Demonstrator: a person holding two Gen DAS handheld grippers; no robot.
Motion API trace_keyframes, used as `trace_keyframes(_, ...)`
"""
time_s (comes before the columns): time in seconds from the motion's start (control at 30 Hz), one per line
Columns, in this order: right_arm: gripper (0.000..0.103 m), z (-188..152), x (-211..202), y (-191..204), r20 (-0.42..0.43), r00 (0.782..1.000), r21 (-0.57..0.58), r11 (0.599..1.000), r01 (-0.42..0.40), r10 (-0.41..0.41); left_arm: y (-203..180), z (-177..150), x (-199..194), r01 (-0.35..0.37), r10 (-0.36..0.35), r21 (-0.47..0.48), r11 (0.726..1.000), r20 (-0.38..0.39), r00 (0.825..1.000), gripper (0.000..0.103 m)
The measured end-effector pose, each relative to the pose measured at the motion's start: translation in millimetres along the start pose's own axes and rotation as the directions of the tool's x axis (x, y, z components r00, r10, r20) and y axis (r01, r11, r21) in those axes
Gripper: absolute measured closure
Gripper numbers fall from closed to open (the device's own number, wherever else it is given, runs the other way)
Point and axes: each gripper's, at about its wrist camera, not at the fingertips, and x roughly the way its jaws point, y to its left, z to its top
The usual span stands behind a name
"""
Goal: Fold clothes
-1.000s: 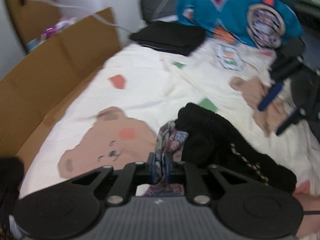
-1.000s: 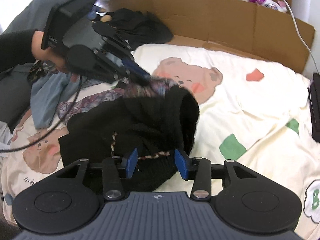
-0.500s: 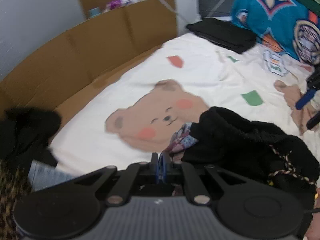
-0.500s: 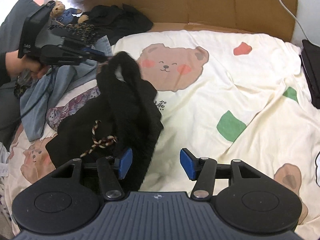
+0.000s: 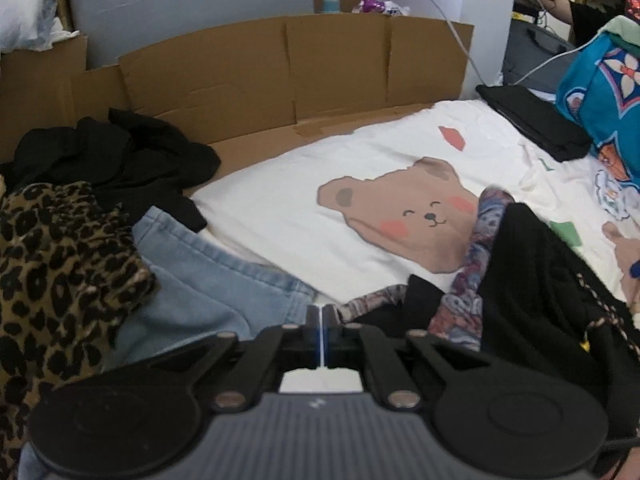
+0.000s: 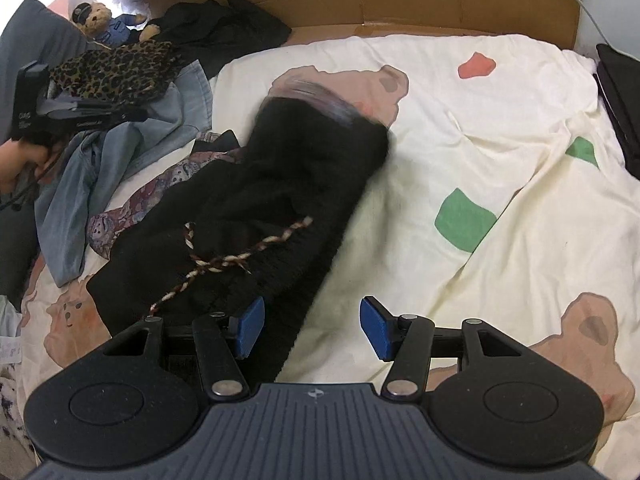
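Observation:
A fuzzy black knit garment (image 6: 304,168) with a braided cord (image 6: 240,256) and a paisley-patterned lining (image 5: 476,240) lies heaped on the bear-print sheet (image 6: 500,128). Its far end is motion-blurred. My right gripper (image 6: 312,328) is open at the garment's near edge, and the black hem runs beside its left finger (image 6: 250,324). My left gripper (image 5: 322,320) is shut with nothing between its fingers, just left of the garment (image 5: 540,280). From the right wrist view the left gripper (image 6: 134,114) hangs over the denim, apart from the black knit.
Light blue denim (image 5: 200,280), a leopard-print garment (image 5: 60,260) and a black pile (image 5: 120,152) crowd the left. A cardboard wall (image 5: 280,72) lines the far side. A folded black stack (image 5: 532,120) and a teal printed cloth (image 5: 600,92) sit right. A teddy toy (image 6: 104,24) lies far left.
My left gripper let go of the patterned lining and drew back to the left over the denim. The lifted black garment dropped onto the sheet. My right gripper opened wider.

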Motion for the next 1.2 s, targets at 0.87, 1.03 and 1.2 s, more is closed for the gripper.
trace_keyframes(0.87,0.042,-31,23,-13,-0.075,0.987,0.225,0.967,-0.121,0.141,-99,45,87,0.24,-0.235,0.072,0.968,-0.073,0.969,0.047)
trace_keyframes(1.03,0.037,-42,30,-10,-0.1,0.974,0.27,0.947,-0.171,0.205,-103,41,96,0.256,-0.252,0.041,0.966,-0.085,0.964,0.044)
trace_keyframes(1.2,0.032,-52,34,-5,-0.114,0.958,0.302,0.928,-0.219,0.263,-109,38,112,0.283,-0.282,0.0,0.959,-0.107,0.954,0.038)
